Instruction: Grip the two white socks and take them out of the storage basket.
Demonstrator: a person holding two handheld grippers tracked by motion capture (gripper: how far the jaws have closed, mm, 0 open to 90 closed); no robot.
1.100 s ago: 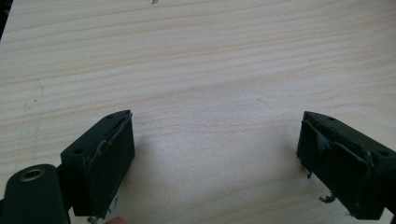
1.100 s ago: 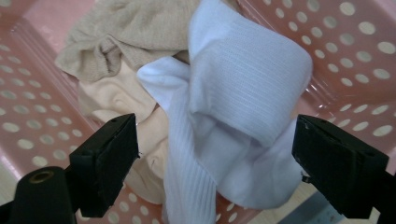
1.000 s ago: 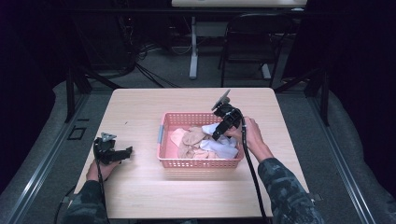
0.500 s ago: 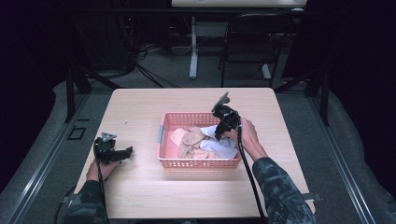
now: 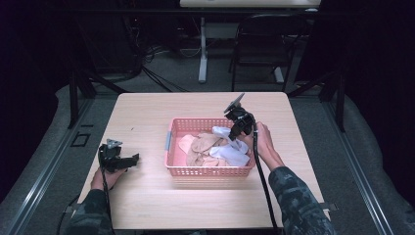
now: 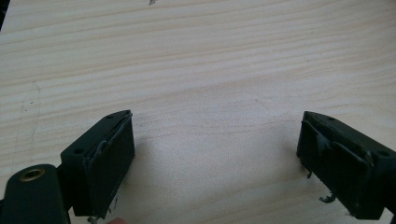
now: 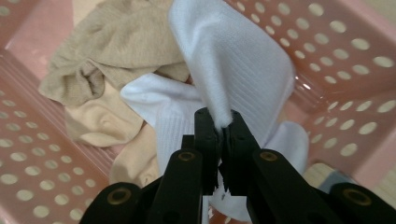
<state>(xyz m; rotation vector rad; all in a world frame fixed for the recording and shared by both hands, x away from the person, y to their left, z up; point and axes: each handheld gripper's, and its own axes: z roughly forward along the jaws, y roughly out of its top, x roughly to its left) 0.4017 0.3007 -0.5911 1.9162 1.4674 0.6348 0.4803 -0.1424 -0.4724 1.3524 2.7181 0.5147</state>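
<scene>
change: against the earlier high views, the right claw (image 5: 234, 134) sits a touch higher over the pink basket (image 5: 210, 171), and the white sock (image 5: 226, 133) now hangs stretched beneath it rather than lying bunched.
right claw: clamped tight on a fold of the white sock (image 7: 233, 65), seen close in the right gripper view (image 7: 219, 135).
white sock: partly lifted, its lower end resting among the other clothes at the basket's right side.
meaning: judged from this, the pick has taken; the sock looks about to come clear of the basket.
left claw: jaws spread wide with nothing between them (image 6: 215, 154), resting low over the bare desk (image 6: 210, 70) well left of the basket, unchanged (image 5: 128, 159).
other clothes: beige socks (image 7: 116, 46) and a second white piece (image 7: 154, 100) lie under it.
hard to tell: how many socks the pile holds, and whether the gripped sock is snagged on another; the basket floor is covered.
</scene>
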